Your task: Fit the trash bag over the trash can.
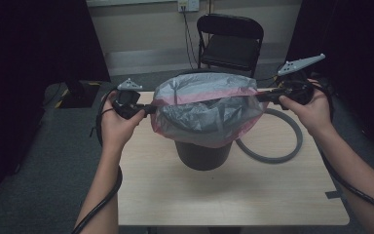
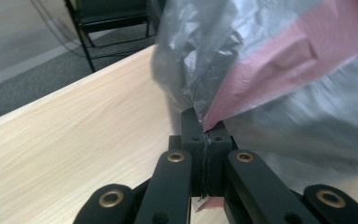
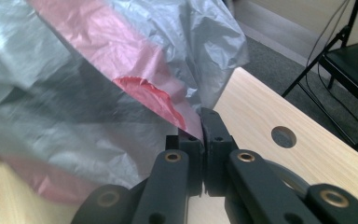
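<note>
A grey translucent bin bag (image 1: 204,107) with a pink band along its rim hangs stretched between my two grippers, its mouth spread over a dark round bin (image 1: 203,155) that stands on the table. My left gripper (image 1: 151,109) pinches the bag's left rim. In the left gripper view the jaws (image 2: 208,128) are shut on the pink edge of the bag (image 2: 270,70). My right gripper (image 1: 263,96) holds the opposite rim. The right gripper view shows that gripper (image 3: 201,126) shut on the bag's (image 3: 74,93) pink edge.
The bin stands mid-table on a light wooden table (image 1: 224,195). A grey hose loop (image 1: 277,146) lies to its right. A black folding chair (image 1: 230,41) stands behind the table's far edge. A round hole (image 3: 283,136) is cut in the tabletop near my right gripper.
</note>
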Tool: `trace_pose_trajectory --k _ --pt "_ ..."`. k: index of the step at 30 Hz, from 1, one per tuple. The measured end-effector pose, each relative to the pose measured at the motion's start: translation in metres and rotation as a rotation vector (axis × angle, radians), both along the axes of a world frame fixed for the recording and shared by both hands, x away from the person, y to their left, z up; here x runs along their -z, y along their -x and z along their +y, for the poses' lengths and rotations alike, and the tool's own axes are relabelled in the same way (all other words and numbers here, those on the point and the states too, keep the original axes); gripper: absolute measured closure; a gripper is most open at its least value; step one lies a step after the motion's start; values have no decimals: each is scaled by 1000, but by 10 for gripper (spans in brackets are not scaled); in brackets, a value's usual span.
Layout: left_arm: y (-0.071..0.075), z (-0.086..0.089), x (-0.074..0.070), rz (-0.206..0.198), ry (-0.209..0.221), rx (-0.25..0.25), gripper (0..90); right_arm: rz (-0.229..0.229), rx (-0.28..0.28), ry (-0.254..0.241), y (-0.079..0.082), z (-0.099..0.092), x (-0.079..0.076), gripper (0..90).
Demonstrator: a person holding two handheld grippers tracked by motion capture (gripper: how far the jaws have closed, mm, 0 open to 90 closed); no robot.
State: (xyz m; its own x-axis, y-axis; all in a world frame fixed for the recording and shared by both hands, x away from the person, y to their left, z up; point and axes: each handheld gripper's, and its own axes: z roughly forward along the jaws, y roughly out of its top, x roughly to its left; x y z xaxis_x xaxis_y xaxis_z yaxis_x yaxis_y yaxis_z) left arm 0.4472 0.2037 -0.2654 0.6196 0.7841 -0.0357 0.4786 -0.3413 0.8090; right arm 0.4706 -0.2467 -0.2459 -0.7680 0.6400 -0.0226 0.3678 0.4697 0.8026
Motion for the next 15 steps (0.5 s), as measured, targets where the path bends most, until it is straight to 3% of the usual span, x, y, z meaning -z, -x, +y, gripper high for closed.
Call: trace_pose_trajectory --k 2,4,8,12,14,15 --pt "-5 5 -4 -4 41 -27 900 17 20 -34 -9 0 -2 900" --pt "-11 6 -7 1 37 -57 900 33 41 -53 -18 1 -4 900" --pt "-24 5 -4 35 43 -115 900 71 67 -28 -37 12 -1 900" --pt "-33 2 7 53 23 -119 900 104 77 3 -45 18 14 900" --pt "-34 0 9 55 30 -103 899 124 74 -30 -47 14 18 900" --pt "-33 0 8 51 29 -103 899 116 85 -52 -46 10 18 836"
